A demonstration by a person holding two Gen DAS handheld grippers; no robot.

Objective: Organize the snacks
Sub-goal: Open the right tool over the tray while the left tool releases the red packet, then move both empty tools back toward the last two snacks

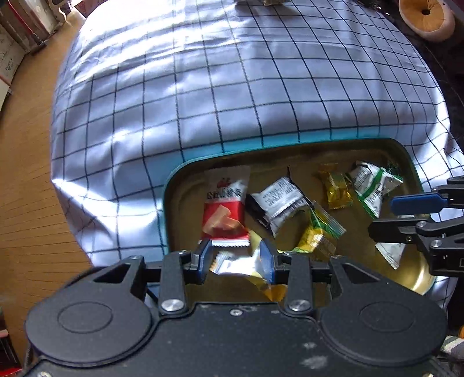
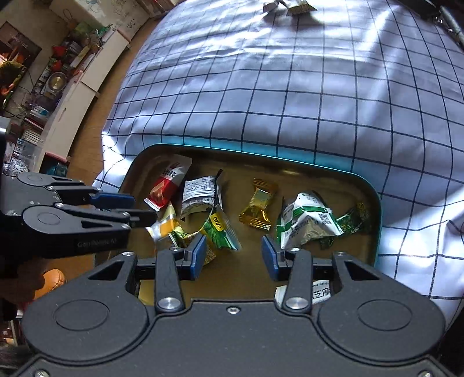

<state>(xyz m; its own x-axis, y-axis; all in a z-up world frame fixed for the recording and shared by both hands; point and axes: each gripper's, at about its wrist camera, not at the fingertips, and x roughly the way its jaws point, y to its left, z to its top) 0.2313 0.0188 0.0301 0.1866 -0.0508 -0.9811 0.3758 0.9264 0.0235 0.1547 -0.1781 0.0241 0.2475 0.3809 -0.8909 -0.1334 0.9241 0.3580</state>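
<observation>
Both grippers, left gripper (image 1: 236,262) and right gripper (image 2: 233,256), hover over the tin (image 2: 374,200).

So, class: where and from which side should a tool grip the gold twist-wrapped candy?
Across the plump middle of the gold candy, from straight above: it lies flat on the floor of the tin, twisted ends flared, with bare floor on both flanks.

It was a lived-in home. A checked cloth (image 2: 290,87) covered the desk above a wooden floor (image 1: 26,162), and cluttered shelves (image 2: 43,87) stood at the upper left of the right view. A plush cushion (image 1: 424,17) lay at the upper right of the left view.
</observation>
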